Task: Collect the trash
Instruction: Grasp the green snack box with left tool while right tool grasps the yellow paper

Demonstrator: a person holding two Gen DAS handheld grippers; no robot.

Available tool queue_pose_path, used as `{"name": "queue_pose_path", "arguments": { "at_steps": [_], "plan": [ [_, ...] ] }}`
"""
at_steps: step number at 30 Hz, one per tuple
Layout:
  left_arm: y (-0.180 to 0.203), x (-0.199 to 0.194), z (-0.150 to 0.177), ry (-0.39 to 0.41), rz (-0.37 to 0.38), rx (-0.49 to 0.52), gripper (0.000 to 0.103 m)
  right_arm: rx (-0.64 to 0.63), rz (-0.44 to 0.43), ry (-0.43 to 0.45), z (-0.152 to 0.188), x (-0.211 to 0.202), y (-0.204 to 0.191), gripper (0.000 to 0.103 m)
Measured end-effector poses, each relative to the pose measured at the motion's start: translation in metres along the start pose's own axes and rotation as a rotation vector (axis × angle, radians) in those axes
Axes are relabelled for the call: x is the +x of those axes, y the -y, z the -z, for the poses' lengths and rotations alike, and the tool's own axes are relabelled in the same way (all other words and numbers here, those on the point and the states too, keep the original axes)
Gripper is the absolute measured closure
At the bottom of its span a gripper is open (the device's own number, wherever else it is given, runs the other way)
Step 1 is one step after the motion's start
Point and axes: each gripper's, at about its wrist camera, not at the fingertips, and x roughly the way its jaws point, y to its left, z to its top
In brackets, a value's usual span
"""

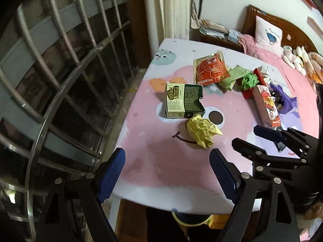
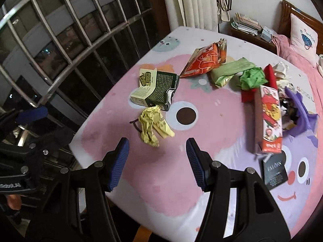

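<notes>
Cartoon-print tabletop (image 2: 161,181) beside barred window (image 2: 60,40), strewn with trash. Left gripper (image 1: 167,173) and right gripper (image 2: 157,161) both spread wide, empty, hovering near table edge. Left to right: green snack box (image 2: 155,89), crumpled yellow wrapper (image 2: 153,126) nearest, tall red carton (image 2: 269,121). Likely risk: light wrapper slipping away from closing pads. Partly legible "GOOD" on cloth; other print unreadable.
</notes>
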Motion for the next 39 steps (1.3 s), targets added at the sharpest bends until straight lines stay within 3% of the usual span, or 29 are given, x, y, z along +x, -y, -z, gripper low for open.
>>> {"name": "queue_pose_path", "arguments": {
  "at_steps": [9,18,20,25,32,39],
  "plan": [
    [-0.035,0.068,-0.058,-0.062,0.086,0.177,0.016,0.073,0.097,-0.087,-0.023,0.083,-0.015,0.042],
    [-0.035,0.127,-0.091,-0.114,0.159,0.337,0.016,0.171,0.162,-0.142,-0.021,0.142,-0.015,0.042],
    [-0.034,0.135,-0.097,-0.120,0.170,0.369,0.016,0.190,0.165,-0.147,-0.023,0.149,-0.015,0.048],
    [-0.023,0.148,-0.115,-0.124,0.213,0.429,0.016,0.206,0.170,-0.139,-0.023,0.149,-0.019,0.072],
    [-0.008,0.172,-0.145,-0.156,0.286,0.486,0.016,0.300,0.187,-0.097,-0.019,0.124,-0.008,0.076],
    [0.014,0.221,-0.163,-0.229,0.308,0.561,0.016,0.438,0.235,-0.053,-0.012,0.101,0.020,0.077]
  ]
}}
